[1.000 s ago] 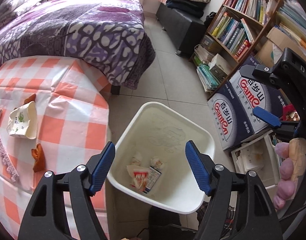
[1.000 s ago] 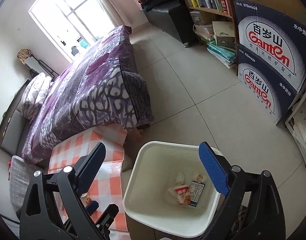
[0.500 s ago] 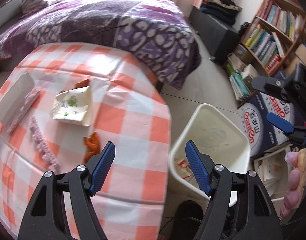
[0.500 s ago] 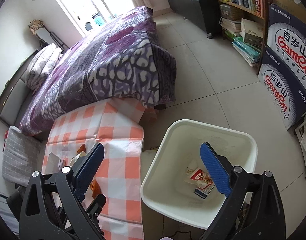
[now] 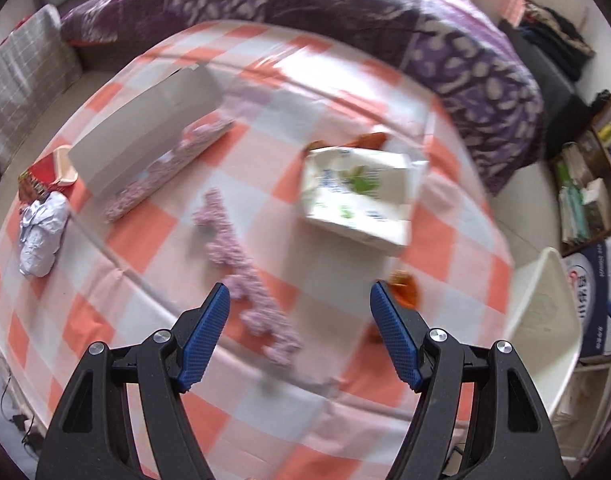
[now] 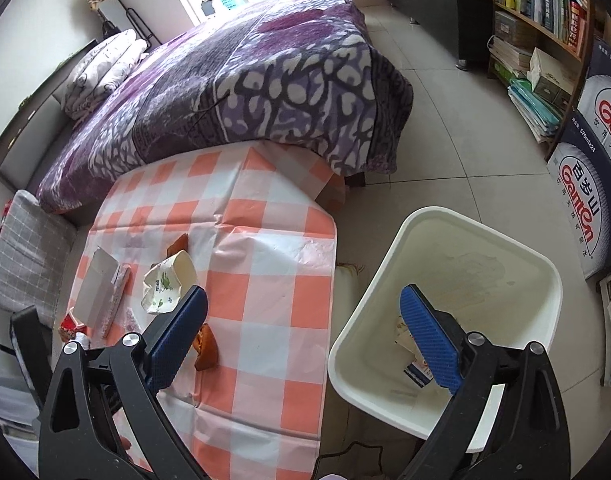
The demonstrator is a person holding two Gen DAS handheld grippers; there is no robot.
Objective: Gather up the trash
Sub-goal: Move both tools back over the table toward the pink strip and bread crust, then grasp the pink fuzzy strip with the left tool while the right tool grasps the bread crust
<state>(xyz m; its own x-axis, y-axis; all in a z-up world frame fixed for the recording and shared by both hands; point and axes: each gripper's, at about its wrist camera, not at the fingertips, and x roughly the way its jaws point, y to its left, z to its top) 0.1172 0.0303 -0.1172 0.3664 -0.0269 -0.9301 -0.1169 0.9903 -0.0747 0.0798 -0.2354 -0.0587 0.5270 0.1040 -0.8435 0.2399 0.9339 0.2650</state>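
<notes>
While both grippers' jaws gape empty | fuzzy lilac strip (image 5: 241, 264) | crumpled carton (image 5: 359, 196)

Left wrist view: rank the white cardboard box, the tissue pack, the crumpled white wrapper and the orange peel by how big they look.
1. White cardboard box
2. Tissue pack
3. Crumpled white wrapper
4. Orange peel, partly hidden by a gripper finger, so its rank is unsure.

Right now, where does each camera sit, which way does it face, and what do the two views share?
Left wrist: on the left gripper, angled down over the checked table; only its open jaws show.
Right wrist: on the right gripper, looking down across the table edge and white bin; its open jaws show.
Shared: table, tissue pack, bin, bed.
</notes>
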